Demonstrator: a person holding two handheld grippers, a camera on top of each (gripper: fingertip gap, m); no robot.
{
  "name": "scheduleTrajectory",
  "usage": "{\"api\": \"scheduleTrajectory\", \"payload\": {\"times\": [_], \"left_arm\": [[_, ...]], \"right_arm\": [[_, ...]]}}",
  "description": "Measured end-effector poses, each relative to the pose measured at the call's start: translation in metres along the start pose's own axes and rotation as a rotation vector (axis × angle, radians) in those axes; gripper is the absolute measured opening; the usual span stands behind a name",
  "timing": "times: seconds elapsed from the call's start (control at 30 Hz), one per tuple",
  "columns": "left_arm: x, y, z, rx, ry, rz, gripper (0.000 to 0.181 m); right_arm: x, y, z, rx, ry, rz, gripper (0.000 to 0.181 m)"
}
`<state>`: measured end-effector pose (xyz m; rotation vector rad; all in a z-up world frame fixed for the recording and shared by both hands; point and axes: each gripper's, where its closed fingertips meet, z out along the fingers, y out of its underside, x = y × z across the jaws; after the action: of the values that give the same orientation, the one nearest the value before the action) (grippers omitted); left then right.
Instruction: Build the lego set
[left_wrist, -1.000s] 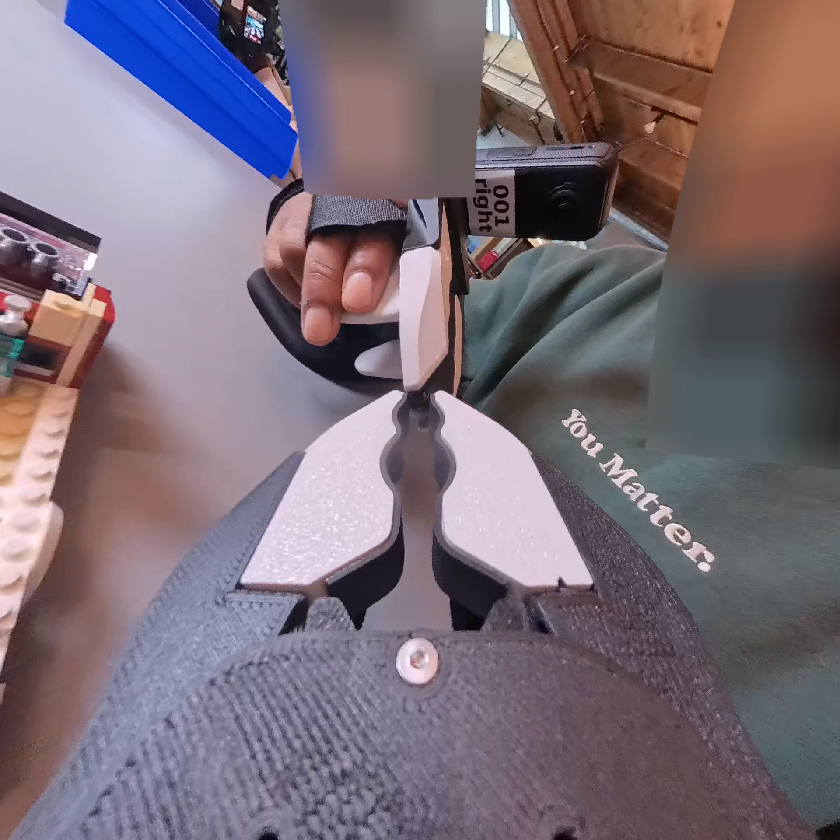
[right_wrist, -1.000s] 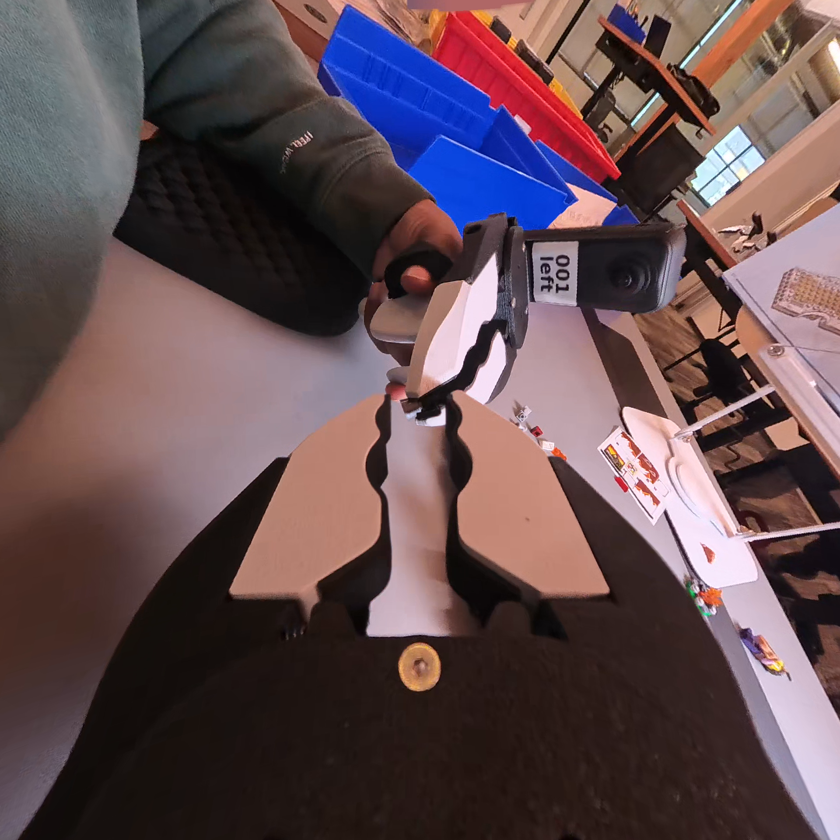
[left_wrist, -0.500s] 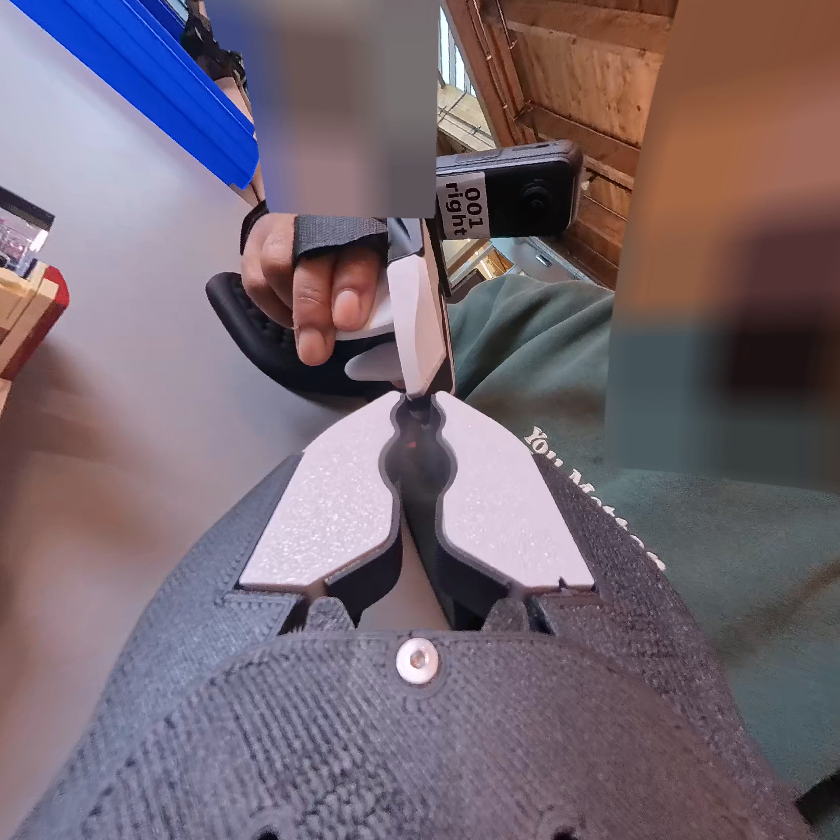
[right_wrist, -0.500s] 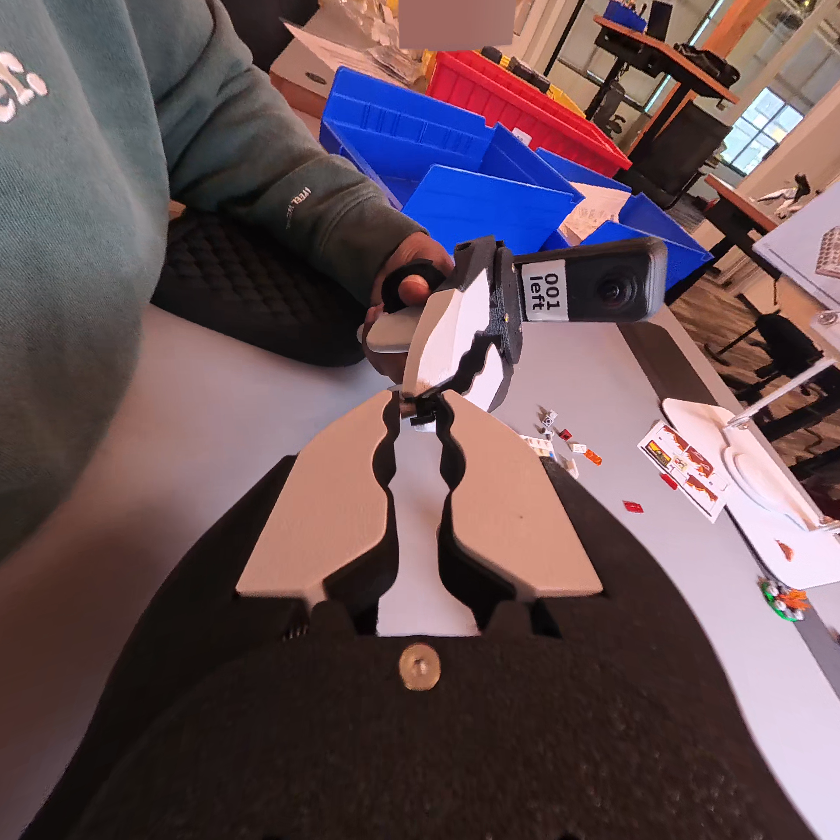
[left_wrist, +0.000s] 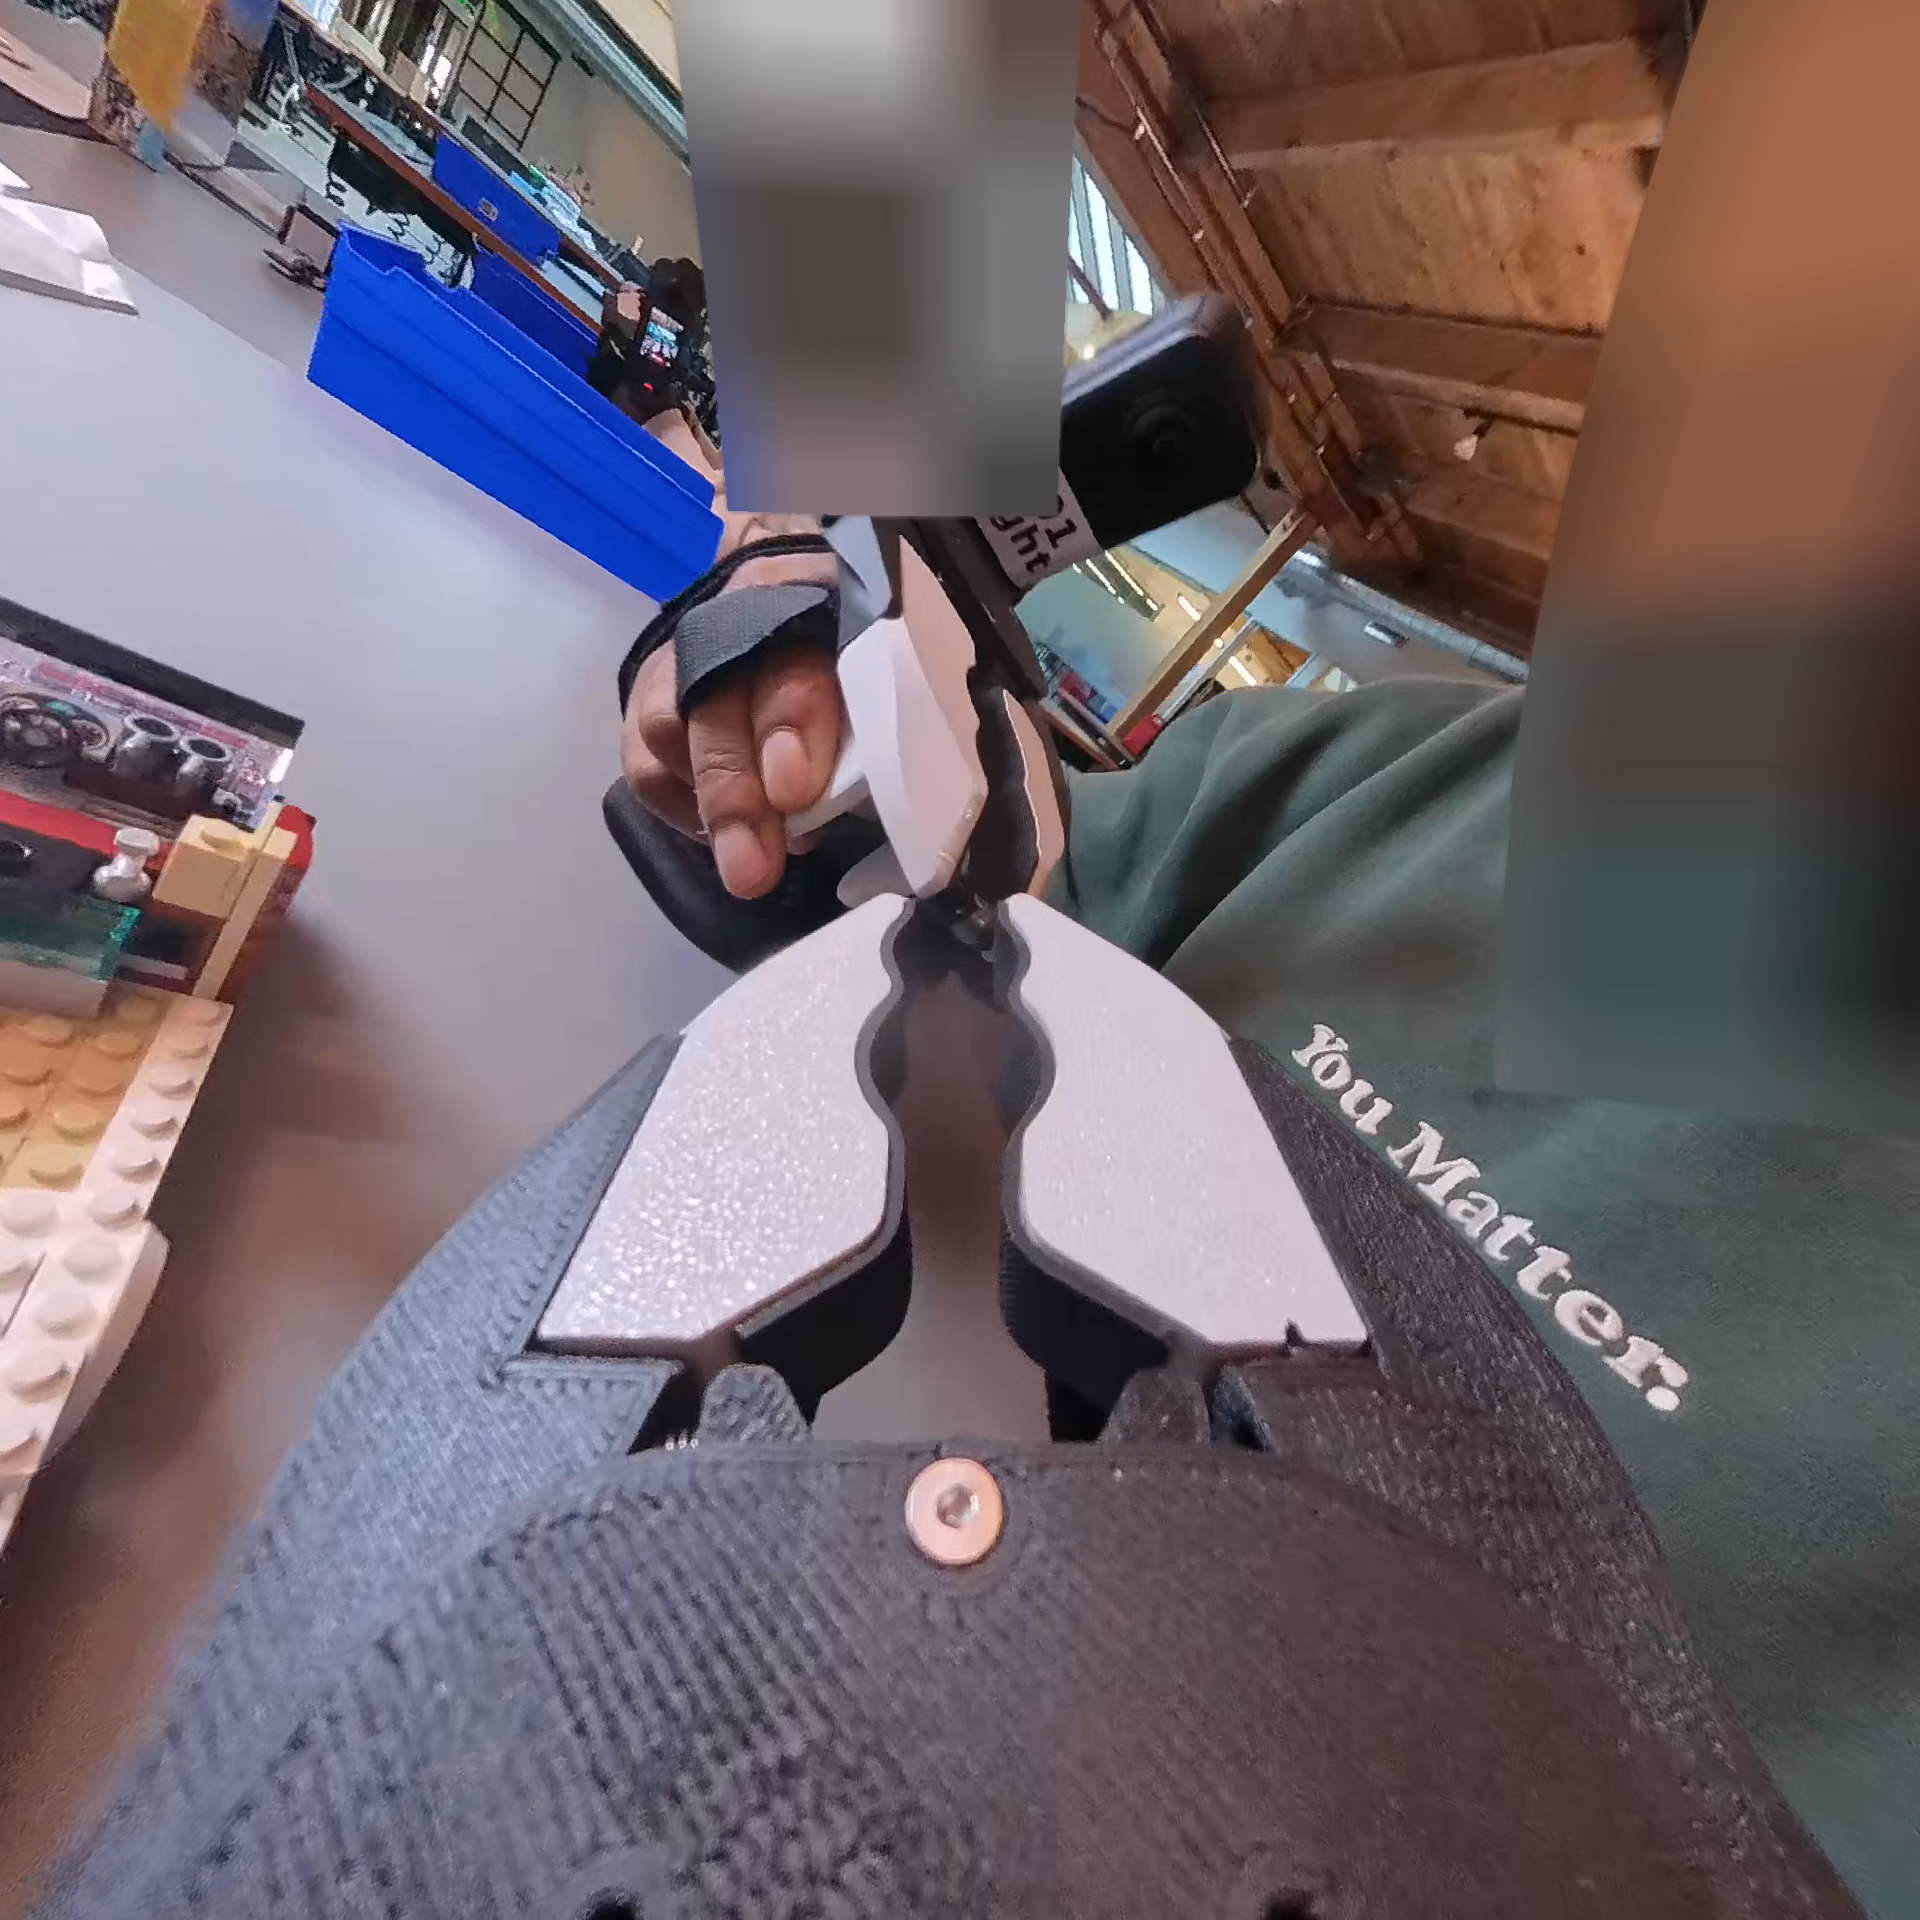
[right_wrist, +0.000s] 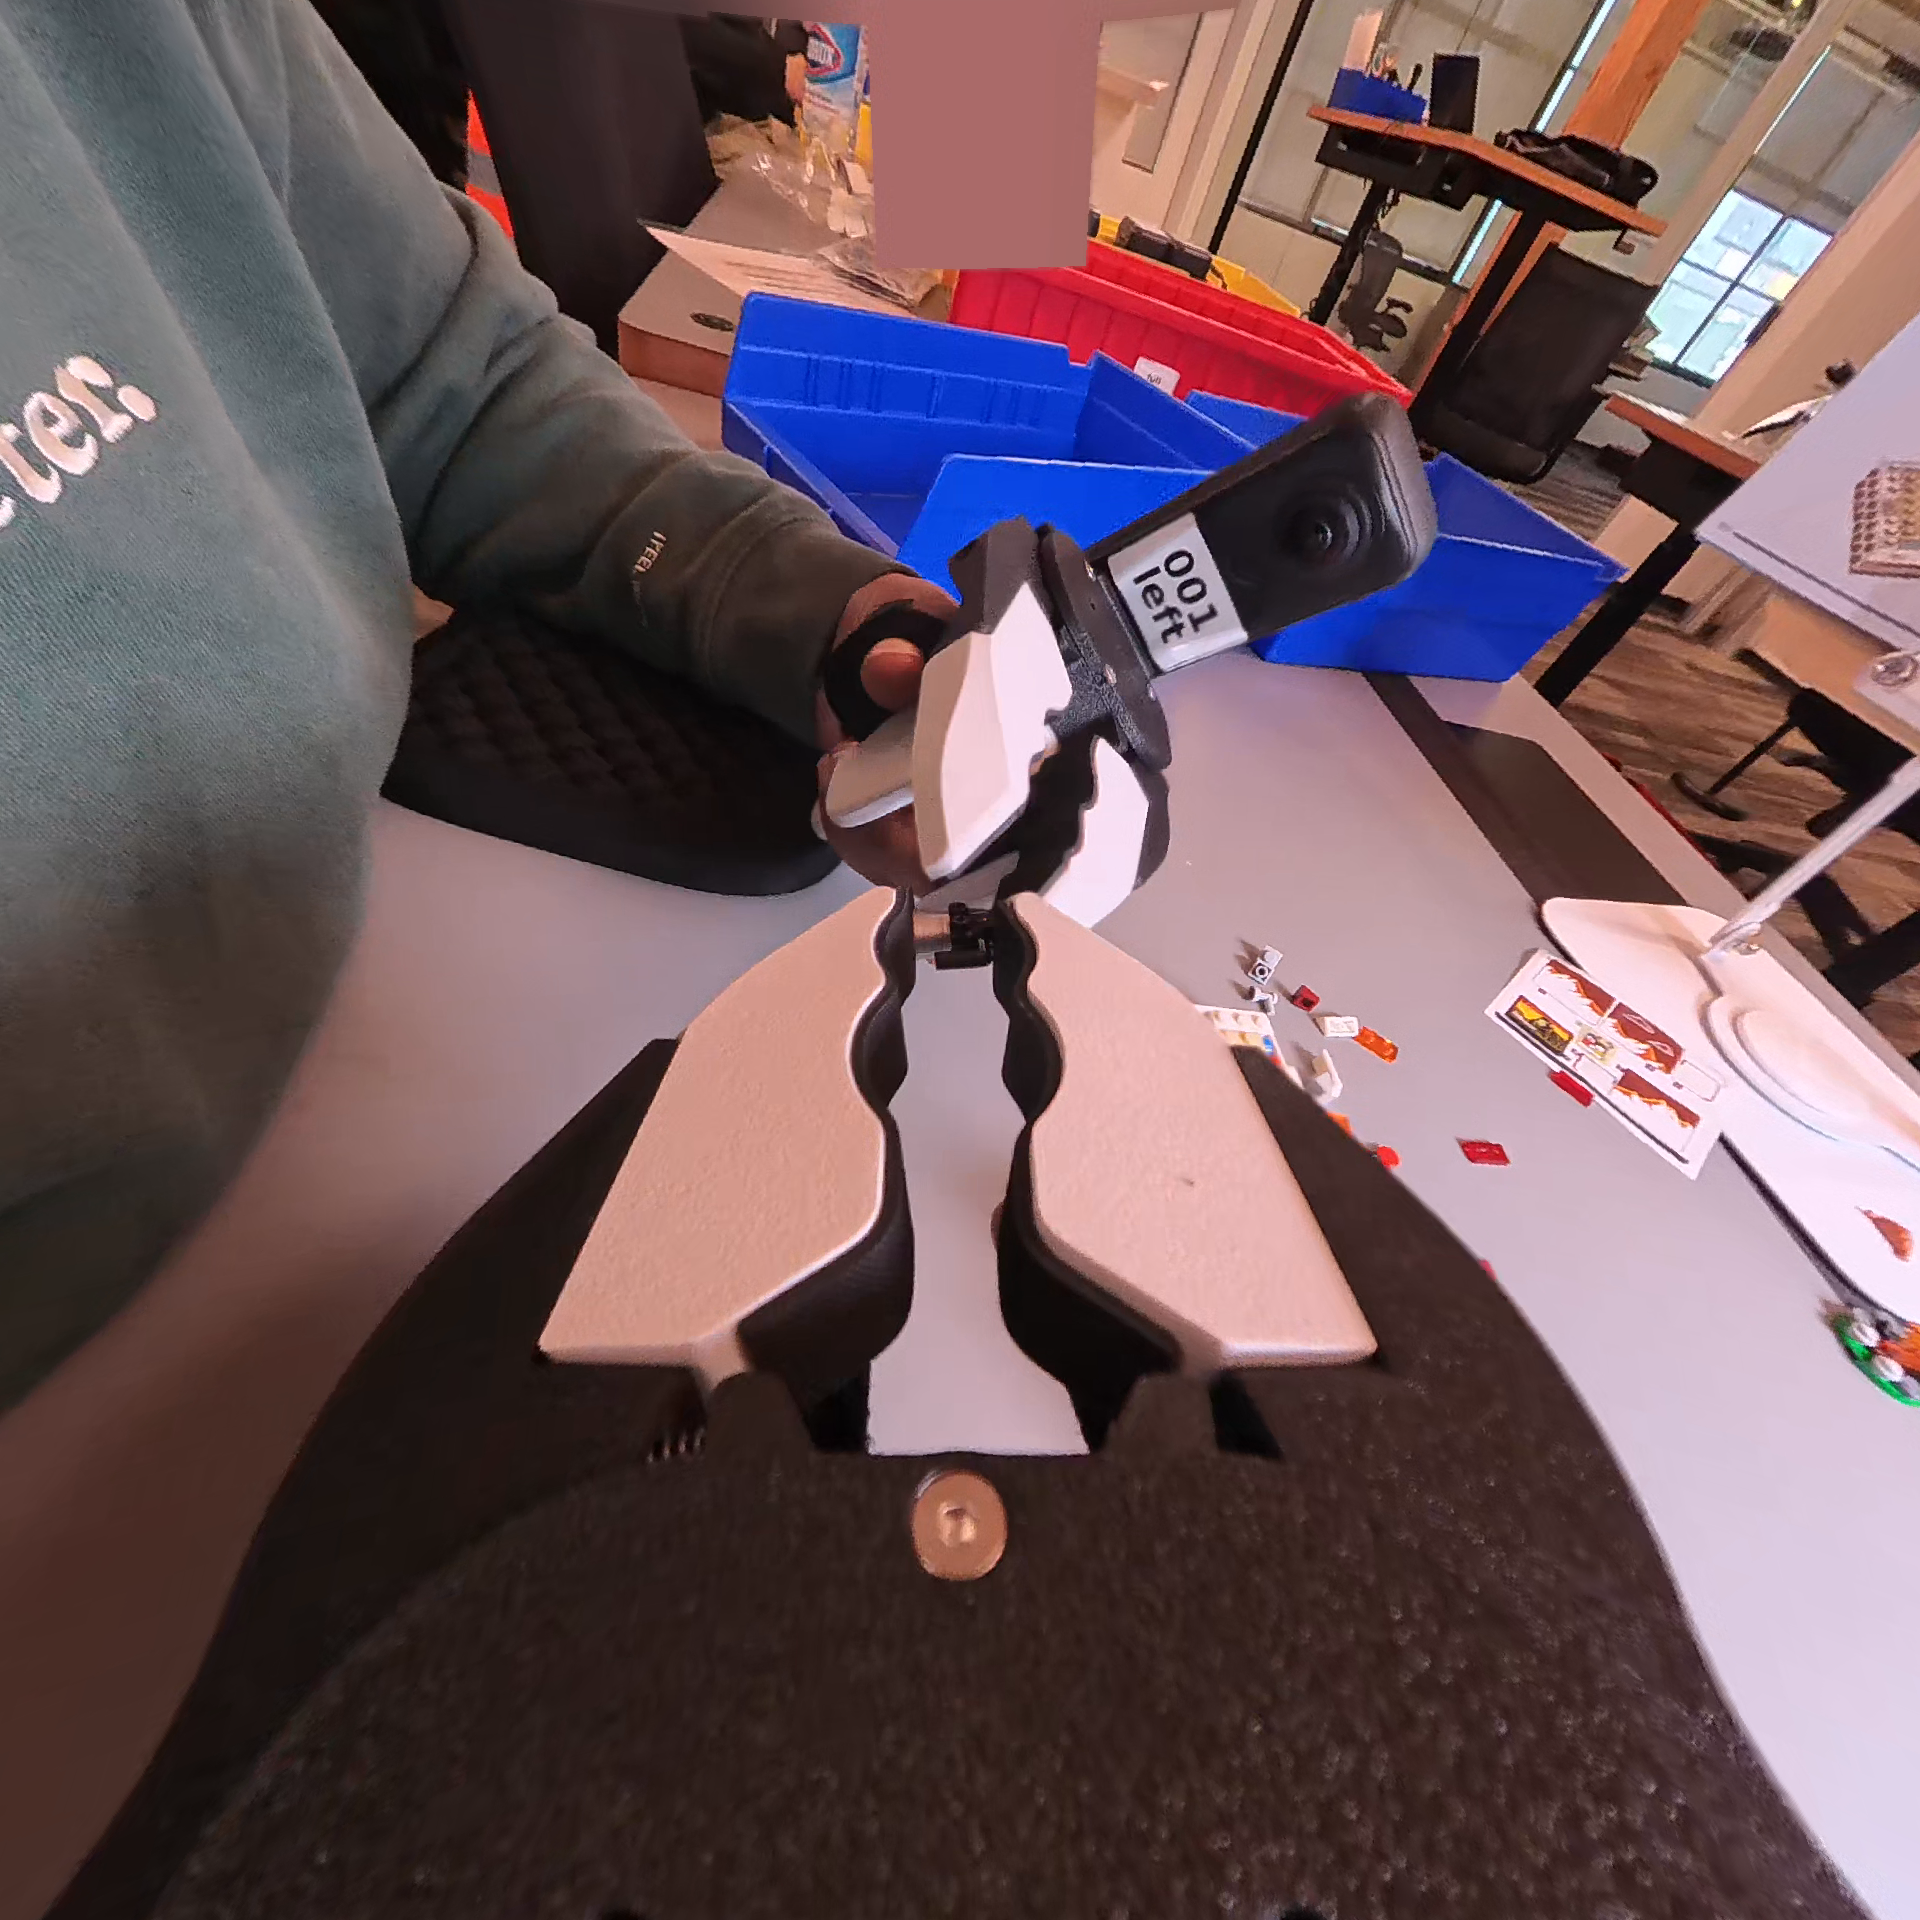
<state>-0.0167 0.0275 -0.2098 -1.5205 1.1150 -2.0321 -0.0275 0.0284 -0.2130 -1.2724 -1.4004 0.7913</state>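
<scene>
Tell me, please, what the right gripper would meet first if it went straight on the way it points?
The small black lego piece at its tips, then directly the left gripper, which meets it tip to tip; depth looks negligible.

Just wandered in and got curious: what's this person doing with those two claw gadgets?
A person in a green sweatshirt holds a two-finger gripper in each hand and is building a Lego set. The left gripper and right gripper meet tip to tip above the grey table, both pinching a tiny black Lego piece between them. Loose small bricks and a sticker sheet lie nearby; the partly built model sits off to one side.
</scene>
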Motion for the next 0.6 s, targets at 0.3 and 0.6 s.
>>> {"api": "scheduleTrajectory", "payload": {"times": [0.3, 0.6], "left_arm": [[-0.004, 0.004, 0.003, -0.007, 0.022, -0.131, 0.010], [-0.013, -0.004, -0.006, 0.032, -0.043, -0.052, 0.008]], "right_arm": [[0.002, 0.004, 0.005, -0.041, 0.078, -0.136, 0.015], [0.014, 0.011, 0.000, -0.067, 0.117, -0.054, 0.034]]}}
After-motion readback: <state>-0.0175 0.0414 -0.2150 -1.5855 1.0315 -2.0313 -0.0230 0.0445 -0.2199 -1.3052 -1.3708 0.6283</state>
